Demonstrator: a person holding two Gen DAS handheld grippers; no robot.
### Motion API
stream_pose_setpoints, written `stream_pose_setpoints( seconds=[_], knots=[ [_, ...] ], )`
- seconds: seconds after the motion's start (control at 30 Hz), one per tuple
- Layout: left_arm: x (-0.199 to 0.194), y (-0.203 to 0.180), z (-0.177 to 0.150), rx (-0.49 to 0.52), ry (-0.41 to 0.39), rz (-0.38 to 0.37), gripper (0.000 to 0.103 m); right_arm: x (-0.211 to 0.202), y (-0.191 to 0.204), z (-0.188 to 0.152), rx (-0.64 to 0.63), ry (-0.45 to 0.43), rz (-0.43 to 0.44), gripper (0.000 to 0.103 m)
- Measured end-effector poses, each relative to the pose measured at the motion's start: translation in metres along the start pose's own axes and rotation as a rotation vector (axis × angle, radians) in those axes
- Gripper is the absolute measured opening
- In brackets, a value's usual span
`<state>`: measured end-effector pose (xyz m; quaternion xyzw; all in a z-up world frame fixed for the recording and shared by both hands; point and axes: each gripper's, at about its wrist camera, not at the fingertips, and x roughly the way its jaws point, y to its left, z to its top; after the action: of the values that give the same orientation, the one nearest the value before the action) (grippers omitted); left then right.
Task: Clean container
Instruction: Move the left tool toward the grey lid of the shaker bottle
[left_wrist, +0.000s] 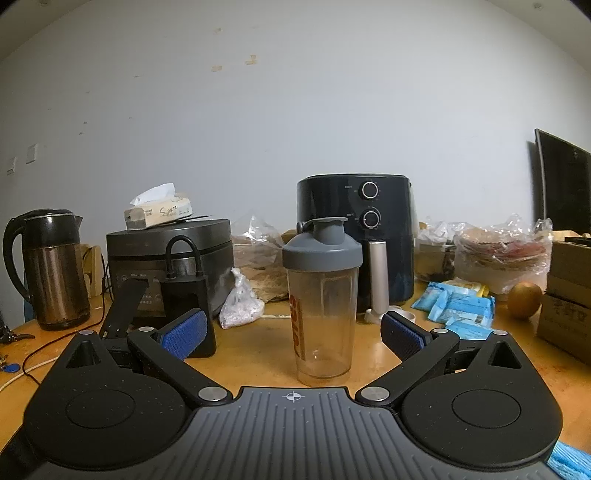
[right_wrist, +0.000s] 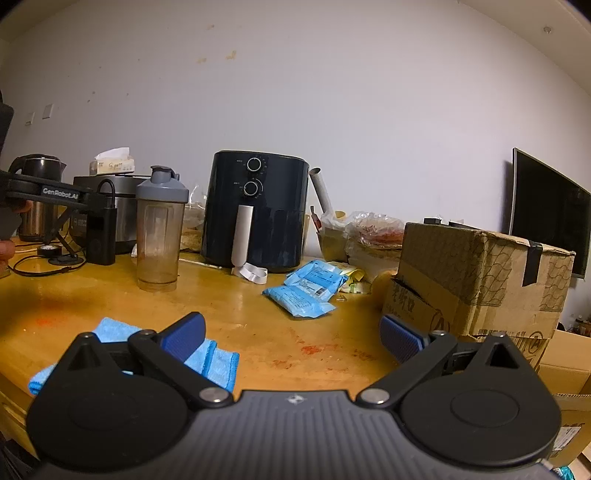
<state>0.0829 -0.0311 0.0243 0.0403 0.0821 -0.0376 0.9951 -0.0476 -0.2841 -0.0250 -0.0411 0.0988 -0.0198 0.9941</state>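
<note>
A clear shaker bottle (left_wrist: 322, 314) with a grey flip-top lid and orange lettering stands upright on the wooden table; its walls look cloudy with residue. My left gripper (left_wrist: 293, 334) is open, its blue pads on either side of the bottle and a little nearer than it, not touching. In the right wrist view the same bottle (right_wrist: 159, 230) stands far left. My right gripper (right_wrist: 291, 338) is open over the table's front part. A folded blue cloth (right_wrist: 207, 360) lies under its left finger, partly hidden.
A dark air fryer (left_wrist: 356, 240) stands right behind the bottle. A rice cooker (left_wrist: 170, 258), black power bank (left_wrist: 188, 302) and kettle (left_wrist: 48, 269) crowd the left. Blue packets (right_wrist: 306, 291) and a cardboard box (right_wrist: 476, 280) sit right. Reddish stains (right_wrist: 314, 349) mark the tabletop.
</note>
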Motion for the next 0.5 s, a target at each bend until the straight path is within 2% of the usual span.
stream_pose_setpoints(
  seconds=[0.5],
  knots=[
    [0.019, -0.001, 0.008, -0.014, 0.011, -0.029, 0.103, 0.006, 0.001, 0.001, 0.001, 0.009, 0.008, 0.103]
  ],
)
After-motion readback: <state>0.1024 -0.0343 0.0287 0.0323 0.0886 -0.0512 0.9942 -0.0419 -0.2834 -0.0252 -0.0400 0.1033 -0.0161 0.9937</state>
